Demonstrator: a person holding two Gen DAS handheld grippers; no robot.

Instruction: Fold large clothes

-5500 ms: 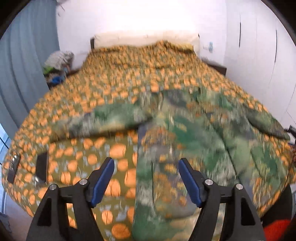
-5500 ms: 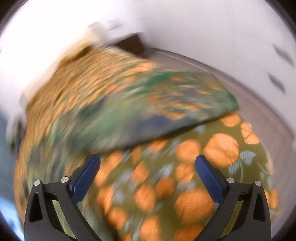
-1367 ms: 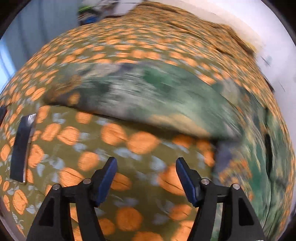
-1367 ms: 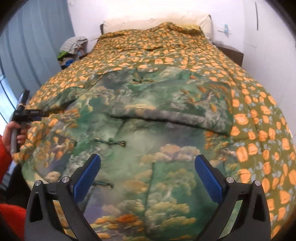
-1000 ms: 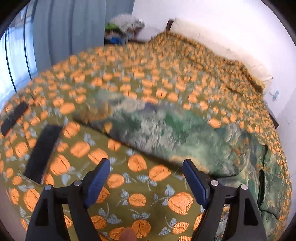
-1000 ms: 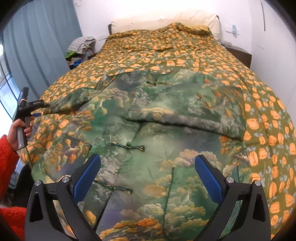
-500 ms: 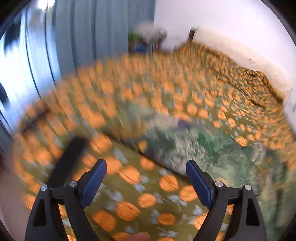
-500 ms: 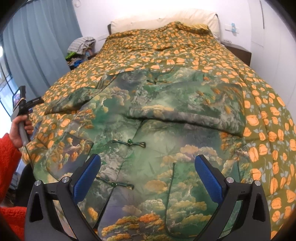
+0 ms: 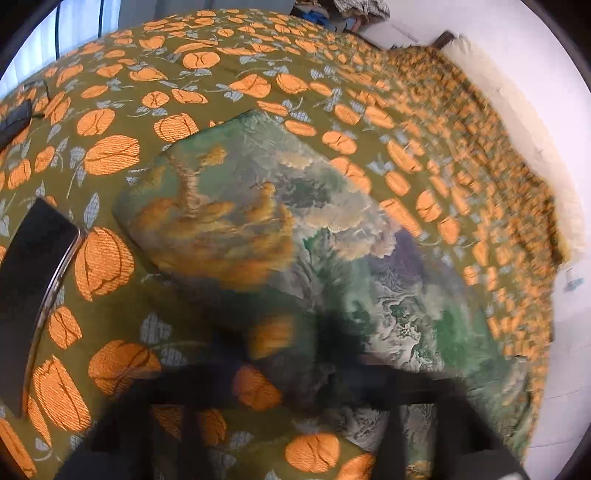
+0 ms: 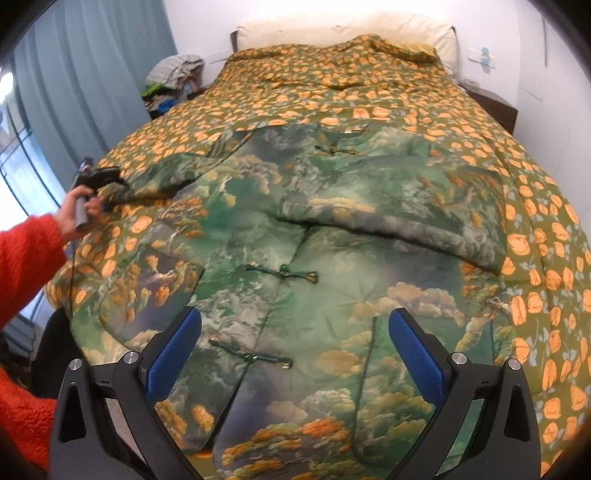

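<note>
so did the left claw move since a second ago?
Yes. In the right wrist view the left claw has gone from beside the bed in onto the jacket sleeve; its jaws have just closed there.

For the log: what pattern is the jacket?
Green landscape print, orange trees, pale clouds on jacket; right wrist view.

Left wrist cam: close, steep look-down at the jacket sleeve (image 9: 240, 206) near the bed's left edge, headboard far right. Right wrist cam: from the foot, higher, facing the pillows (image 10: 343, 27). Both share that sleeve (image 10: 162, 177) and the bedspread (image 10: 369, 85).
</note>
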